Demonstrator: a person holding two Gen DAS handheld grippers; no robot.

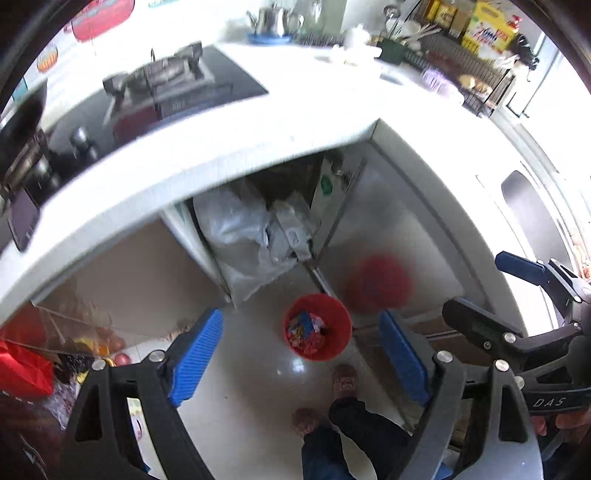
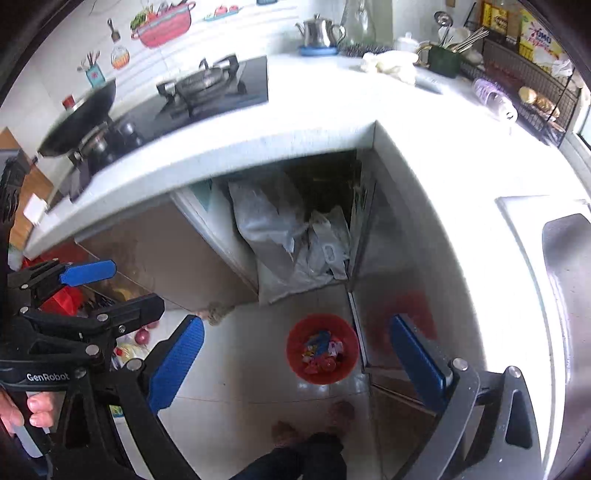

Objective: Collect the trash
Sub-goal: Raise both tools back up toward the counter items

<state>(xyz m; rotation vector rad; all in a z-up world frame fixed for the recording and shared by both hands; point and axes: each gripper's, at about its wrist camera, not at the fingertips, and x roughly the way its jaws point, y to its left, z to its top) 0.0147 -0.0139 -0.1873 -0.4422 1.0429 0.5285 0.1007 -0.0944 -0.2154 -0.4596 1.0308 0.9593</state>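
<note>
We held both grippers — left gripper (image 1: 301, 354) and right gripper (image 2: 295, 365) — wide and empty above the red bin (image 1: 317, 326) of wrappers on the floor; we judged the search for trash came next — perhaps the countertop (image 2: 317, 110)

Our kitchen corner, seen from above the white countertop (image 2: 314, 122).

We see a black gas hob (image 2: 207, 88) with a dark wok (image 2: 79, 118) on its near burner, a steel kettle (image 2: 320, 31) on a blue stand by the wall, a white cloth (image 2: 388, 62), a wire rack (image 2: 532, 88) holding boxes, a steel sink (image 2: 569, 280), and grey plastic bags (image 2: 288, 240) stuffed in the open cabinet below.
</note>
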